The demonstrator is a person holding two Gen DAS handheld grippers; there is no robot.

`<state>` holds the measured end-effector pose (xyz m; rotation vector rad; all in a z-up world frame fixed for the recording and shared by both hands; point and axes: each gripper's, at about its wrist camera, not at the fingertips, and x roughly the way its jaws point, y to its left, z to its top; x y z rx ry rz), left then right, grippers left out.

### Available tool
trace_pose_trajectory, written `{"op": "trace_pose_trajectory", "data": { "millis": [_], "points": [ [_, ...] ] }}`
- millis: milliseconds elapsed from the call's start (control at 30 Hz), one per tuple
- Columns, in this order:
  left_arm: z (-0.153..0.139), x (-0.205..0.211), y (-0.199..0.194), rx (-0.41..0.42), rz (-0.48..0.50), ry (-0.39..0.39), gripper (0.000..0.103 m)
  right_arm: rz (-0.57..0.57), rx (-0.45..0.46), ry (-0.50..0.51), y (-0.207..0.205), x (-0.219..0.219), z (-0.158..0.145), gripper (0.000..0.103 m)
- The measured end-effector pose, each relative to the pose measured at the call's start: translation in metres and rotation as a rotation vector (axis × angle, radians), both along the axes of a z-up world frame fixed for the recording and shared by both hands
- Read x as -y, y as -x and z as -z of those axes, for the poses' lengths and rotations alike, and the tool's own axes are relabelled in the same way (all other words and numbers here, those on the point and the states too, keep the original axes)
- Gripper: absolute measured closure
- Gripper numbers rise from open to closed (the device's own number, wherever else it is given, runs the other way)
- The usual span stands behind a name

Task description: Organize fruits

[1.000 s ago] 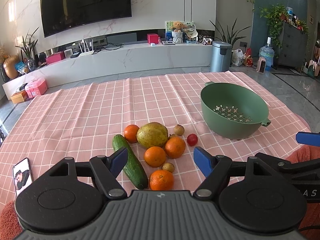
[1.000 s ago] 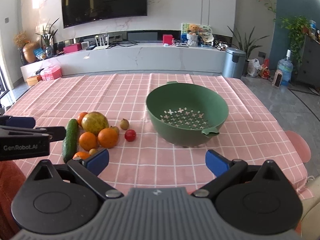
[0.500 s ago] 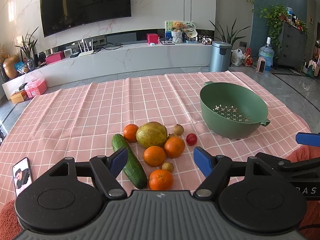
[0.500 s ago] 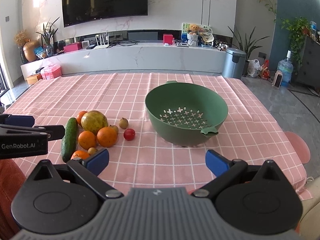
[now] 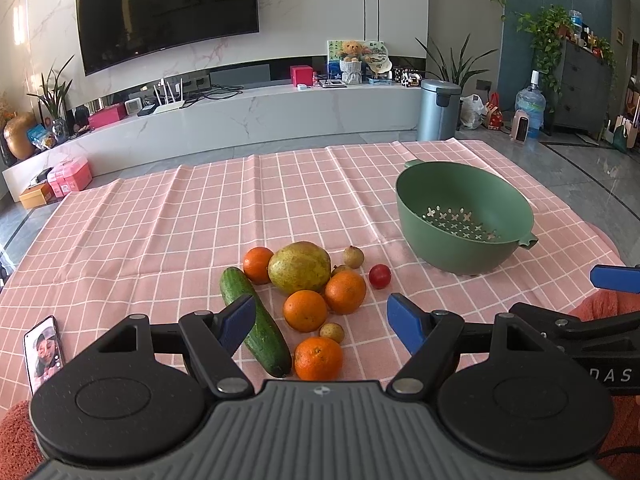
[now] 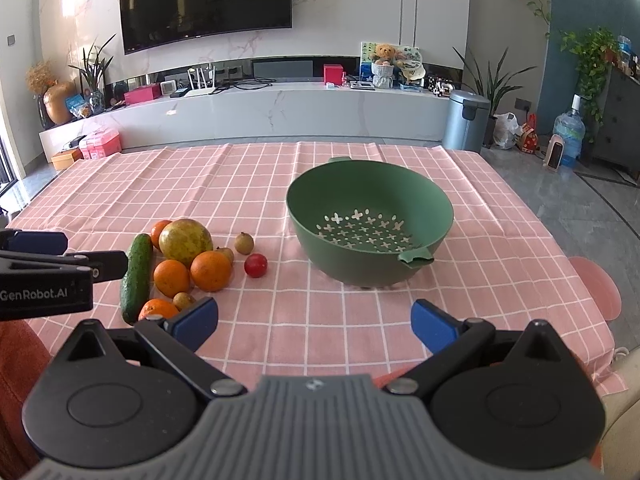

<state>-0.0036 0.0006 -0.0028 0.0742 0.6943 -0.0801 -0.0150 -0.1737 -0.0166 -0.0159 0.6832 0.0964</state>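
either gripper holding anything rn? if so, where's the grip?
Nothing held. Left gripper and right gripper are both open and empty; the fruits lie on the tablecloth, the green colander holds nothing.

Matt green plastic colander point(image 6: 370, 216) on pink checked cloth point(image 6: 240, 176); glossy cucumber point(image 5: 256, 320) skin.

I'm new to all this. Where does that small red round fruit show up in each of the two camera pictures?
Left wrist view: the small red round fruit lies right of centre, right of the fruit pile.
Right wrist view: it lies left of centre, between the pile and the colander.
Shared landmark: the green plastic colander, to the fruit's right in both.
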Motion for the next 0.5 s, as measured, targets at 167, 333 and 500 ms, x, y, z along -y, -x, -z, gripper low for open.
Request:
{"op": "trace_pose_trajectory", "data": {
  "millis": [167,333,500],
  "points": [
    [0.0004,0.0003,0.0002,0.001,0.001,0.001,0.015,0.004,-0.009,-0.003,-0.0009,0.0016,0.0021,0.005],
    [0.0006,0.0004,0.0003,-0.001,0.001,0.0,0.015,0.001,-0.013,-0.001,-0.0026,0.0,0.0023,0.005],
    [0.0031,0.0022,-0.0012,-0.012,0.002,-0.001,0.015,0.003,-0.015,-0.001,-0.0023,0.0,0.0028,0.005]
  ]
}}
